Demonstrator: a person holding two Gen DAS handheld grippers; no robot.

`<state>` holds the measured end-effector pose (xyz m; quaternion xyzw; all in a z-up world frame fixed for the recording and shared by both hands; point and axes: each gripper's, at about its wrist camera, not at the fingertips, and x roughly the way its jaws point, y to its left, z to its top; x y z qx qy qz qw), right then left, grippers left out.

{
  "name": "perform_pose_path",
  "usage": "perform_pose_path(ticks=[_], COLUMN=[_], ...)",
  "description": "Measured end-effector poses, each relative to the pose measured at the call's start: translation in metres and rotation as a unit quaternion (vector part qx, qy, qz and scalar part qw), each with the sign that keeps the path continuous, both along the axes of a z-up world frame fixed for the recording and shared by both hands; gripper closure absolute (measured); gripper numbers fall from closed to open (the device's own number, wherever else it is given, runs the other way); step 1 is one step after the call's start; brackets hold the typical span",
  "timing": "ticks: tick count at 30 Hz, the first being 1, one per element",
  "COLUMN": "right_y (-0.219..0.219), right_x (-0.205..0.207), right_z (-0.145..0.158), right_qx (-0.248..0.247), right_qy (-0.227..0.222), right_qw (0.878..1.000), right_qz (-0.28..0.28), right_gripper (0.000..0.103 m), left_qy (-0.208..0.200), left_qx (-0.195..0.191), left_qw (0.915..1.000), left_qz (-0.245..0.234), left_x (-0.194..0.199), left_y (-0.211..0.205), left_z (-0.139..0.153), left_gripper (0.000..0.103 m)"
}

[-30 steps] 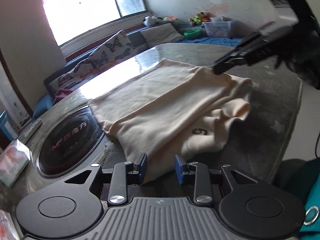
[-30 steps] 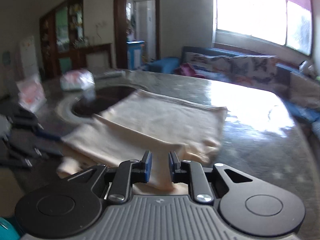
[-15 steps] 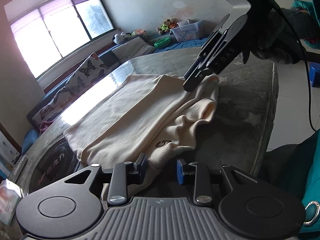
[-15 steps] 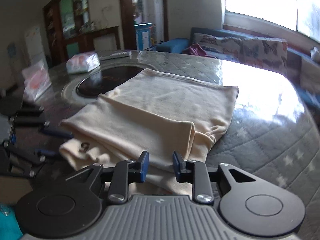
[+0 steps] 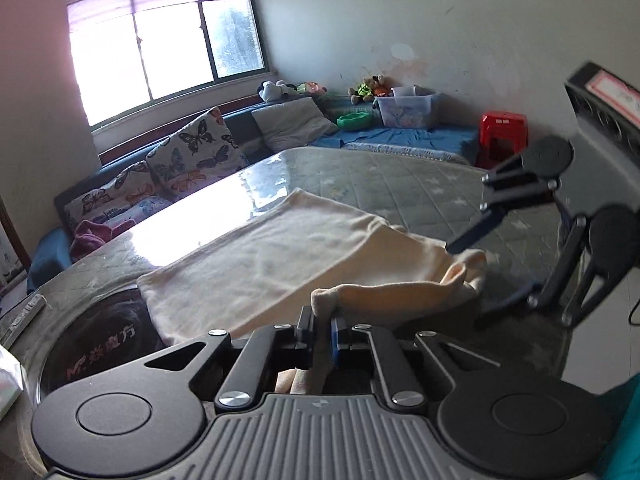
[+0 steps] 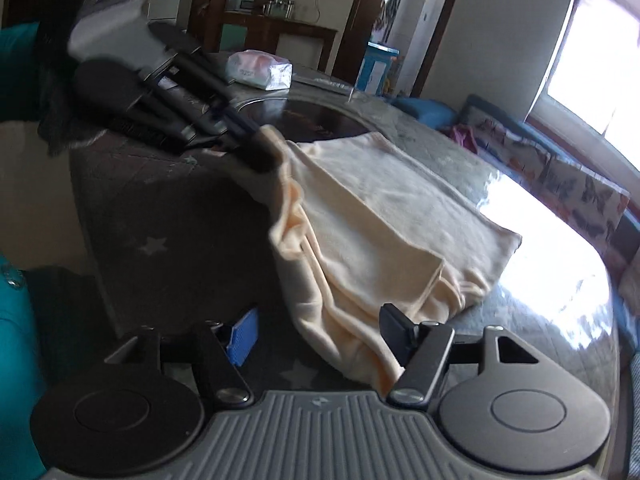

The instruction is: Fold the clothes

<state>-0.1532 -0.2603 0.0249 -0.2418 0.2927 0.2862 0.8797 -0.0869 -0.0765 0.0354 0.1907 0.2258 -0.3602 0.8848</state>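
While squeezed tight on a bunched corner of the cream shirt (image 5: 280,264), left gripper (image 5: 322,326) with fingers almost together, soft cloth pinched between and poking up above the tips. Same pinch seen from the right wrist view: left gripper (image 6: 256,152) at the far corner of the cream shirt (image 6: 384,232), lifting that corner a little off the table.

Right gripper (image 6: 320,340) wide apart, holding nothing. Blue finger pad (image 6: 242,336) off to one side over bare table, dark finger (image 6: 394,332) touching the near edge of the shirt. Near corner of the cloth lying between the two fingers, not pinched. From the left wrist view, right gripper (image 5: 476,272) also spread wide, one tip just above the shirt's corner, the other low beside it.

Shirt folded flat, lying on the grey star-patterned table (image 5: 400,184), just beside the round black cooktop (image 5: 104,344). Tissue pack (image 6: 260,70) farther back on the table.
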Motion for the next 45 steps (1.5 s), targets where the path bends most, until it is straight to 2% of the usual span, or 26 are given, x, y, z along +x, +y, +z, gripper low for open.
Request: perform_pose_path(ticks=[3,5,6,7,10,12,16,18,25,26,30,32,36,40,45], right_y=[0.004,0.005,0.005,0.004,0.000,-0.004,-0.012,-0.015,-0.017,-0.017,-0.017,-0.017,-0.022,-0.028,-0.035], right_x=[0.010,0.017,0.021,0.025,0.037,0.042,0.051,0.056,0.067,0.067,0.064,0.059,0.048,0.030,-0.007], right_z=[-0.005,-0.006,-0.006,-0.005,0.001,0.006,0.017,0.022,0.035,0.035,0.031,0.030,0.034,0.046,0.066], right_qx=[0.008,0.014,0.024,0.031,0.060,0.085,0.125,0.141,0.161,0.160,0.160,0.165,0.184,0.192,0.199], right_qy=[-0.014,-0.010,-0.002,0.007,0.037,0.056,0.075,0.081,0.073,0.070,0.064,0.060,0.053,0.045,0.060], right_qw=[1.000,1.000,1.000,0.999,0.997,0.994,0.988,0.985,0.982,0.983,0.983,0.982,0.979,0.978,0.977], right_qz=[-0.005,-0.006,-0.007,-0.011,-0.022,-0.032,-0.045,-0.051,-0.062,-0.063,-0.067,-0.070,-0.071,-0.062,-0.047], right_gripper=[0.044,0.059,0.063,0.073,0.087,0.088,0.090,0.090,0.091,0.092,0.093,0.094,0.094,0.094,0.094], left_qy=[0.006,0.009,0.010,0.011,0.011,0.003,-0.016,-0.026,-0.056,-0.060,-0.063,-0.066,-0.060,-0.031,-0.002], left_qx=[-0.001,0.001,0.002,0.002,0.008,0.015,0.032,0.041,0.074,0.079,0.082,0.077,0.062,0.028,0.006], left_qw=[1.0000,1.0000,1.0000,0.9999,0.9999,0.9998,0.9992,0.9987,0.9953,0.9947,0.9942,0.9946,0.9962,0.9991,0.9999], left_qz=[0.000,0.000,0.001,0.002,0.006,0.008,0.015,0.018,0.028,0.029,0.029,0.024,0.013,0.007,-0.009], left_x=[0.005,0.005,0.003,0.001,-0.006,-0.014,-0.025,-0.030,-0.033,-0.032,-0.028,-0.031,-0.038,-0.050,-0.078], left_y=[0.000,0.001,0.002,0.004,0.009,0.011,0.013,0.013,0.014,0.015,0.021,0.023,0.028,0.038,0.048], left_z=[0.000,-0.003,-0.005,-0.007,-0.013,-0.017,-0.025,-0.029,-0.041,-0.042,-0.043,-0.038,-0.022,0.000,0.022], left_gripper=[0.094,0.094,0.094,0.092,0.087,0.077,0.070,0.062,0.060,0.060,0.085,0.091,0.092,0.093,0.093])
